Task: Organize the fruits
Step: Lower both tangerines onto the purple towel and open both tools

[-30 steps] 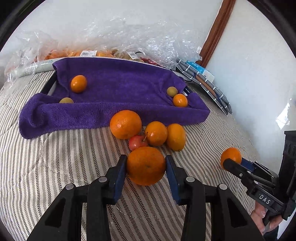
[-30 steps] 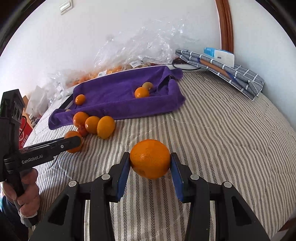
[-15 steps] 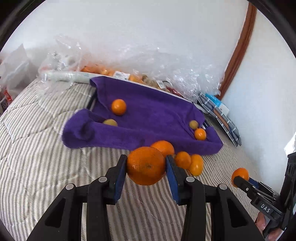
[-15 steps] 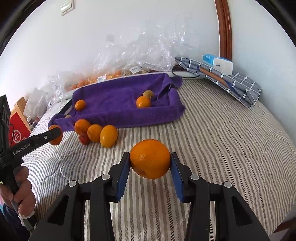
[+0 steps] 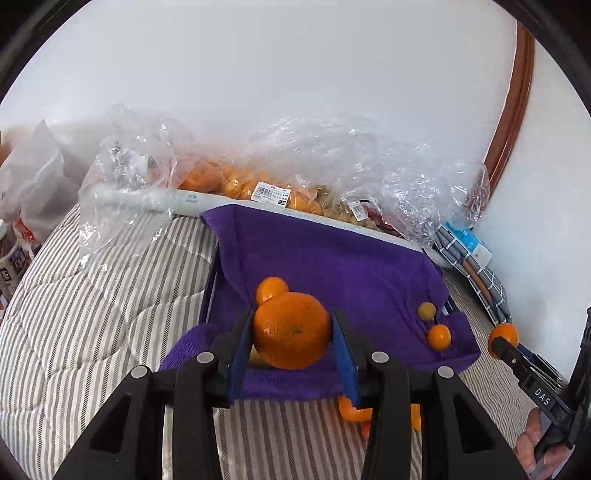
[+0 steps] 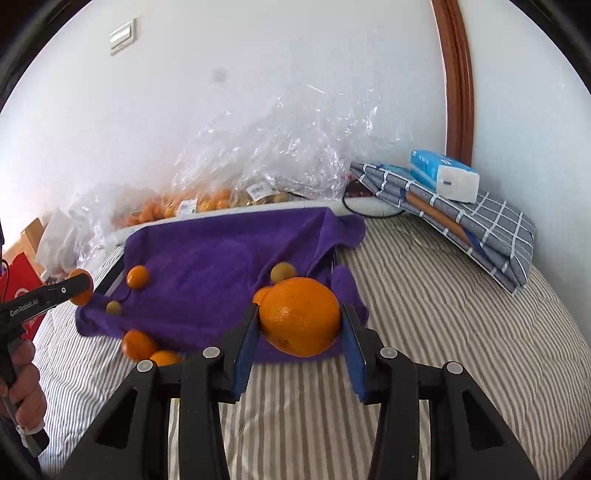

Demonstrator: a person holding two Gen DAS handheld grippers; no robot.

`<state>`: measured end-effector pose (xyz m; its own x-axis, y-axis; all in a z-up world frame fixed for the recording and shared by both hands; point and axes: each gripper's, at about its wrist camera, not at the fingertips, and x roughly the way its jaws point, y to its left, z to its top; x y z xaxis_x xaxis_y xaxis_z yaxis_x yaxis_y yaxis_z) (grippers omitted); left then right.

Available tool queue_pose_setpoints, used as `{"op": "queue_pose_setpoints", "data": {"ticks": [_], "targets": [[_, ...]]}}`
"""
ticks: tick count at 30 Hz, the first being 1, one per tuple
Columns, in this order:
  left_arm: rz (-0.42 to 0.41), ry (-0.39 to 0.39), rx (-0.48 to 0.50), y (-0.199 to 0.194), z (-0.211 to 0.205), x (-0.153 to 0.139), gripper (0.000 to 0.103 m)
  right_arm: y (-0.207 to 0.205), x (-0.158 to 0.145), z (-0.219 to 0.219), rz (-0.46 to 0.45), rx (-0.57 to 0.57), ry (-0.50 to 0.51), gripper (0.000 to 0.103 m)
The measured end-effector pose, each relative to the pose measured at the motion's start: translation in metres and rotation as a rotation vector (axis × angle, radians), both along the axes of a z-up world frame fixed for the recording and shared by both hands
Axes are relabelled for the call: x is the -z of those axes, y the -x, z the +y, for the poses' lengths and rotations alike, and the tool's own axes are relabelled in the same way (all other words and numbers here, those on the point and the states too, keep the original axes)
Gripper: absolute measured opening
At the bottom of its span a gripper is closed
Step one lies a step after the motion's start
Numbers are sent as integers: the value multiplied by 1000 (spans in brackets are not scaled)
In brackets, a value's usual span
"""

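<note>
While an orange (image 5: 291,336) is clamped in the left gripper (image 5: 291,341) and another orange (image 6: 300,316) in the right gripper (image 6: 300,325), both have been carried up from the striped bed (image 6: 424,332) toward the purple towel (image 5: 332,266), so placing there seems next.

A home bedroom: striped quilted bedding (image 6: 424,295), folded checked cloth (image 6: 480,225), wall switch (image 6: 123,36).

Ahead of me a plain white wall (image 6: 258,92) catches soft daylight. A brown wooden frame (image 6: 456,74) climbs it at the far right, a pale switch plate (image 6: 122,36) sits high left, and a striped quilted bed (image 6: 424,314) spreads below.
</note>
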<state>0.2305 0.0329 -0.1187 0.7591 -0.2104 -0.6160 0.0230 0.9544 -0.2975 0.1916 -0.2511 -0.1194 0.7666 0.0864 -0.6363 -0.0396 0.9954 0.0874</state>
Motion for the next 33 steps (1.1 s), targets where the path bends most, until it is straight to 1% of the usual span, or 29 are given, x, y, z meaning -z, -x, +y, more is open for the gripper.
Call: {"op": "queue_pose_setpoints", "data": {"ticks": [2,5,7,9,11,14,18,25,28,30,33], "targets": [[13,15,-1,-17,-3,5,40,-14,2,-3,10,-2,-7,43],[30,9,-12,-33,-9,13,40,-34,7,-4,20,1,-3,43],[31,10,-6,-34,-11,20,39,-44,14,-4,24,-1,-5,43],[49,-11,3,-36,-14,26,40,-50,21,-4,31,-1,-8,43],[43,3,28,-35,-15,28,40,-55,28,-4,56,2,-3,43],[52,16,45,-37,-19,30,40,-55,30,-4,51,-9,-14,43],[46,9,45,-37,-22,32,40,-55,33,-3,39,4,20,43],[53,-32,26,-39,-27,35,40,-56,32,-8,35,5,-8,43],[47,-55,25,-38,-31,35,40,-55,33,-4,32,6,18,44],[49,-69,24,-39,-33,37,40,-55,33,0,31,-1,33,47],[53,-77,21,-40,-33,38,40,-56,32,-2,32,-5,21,48]]}}
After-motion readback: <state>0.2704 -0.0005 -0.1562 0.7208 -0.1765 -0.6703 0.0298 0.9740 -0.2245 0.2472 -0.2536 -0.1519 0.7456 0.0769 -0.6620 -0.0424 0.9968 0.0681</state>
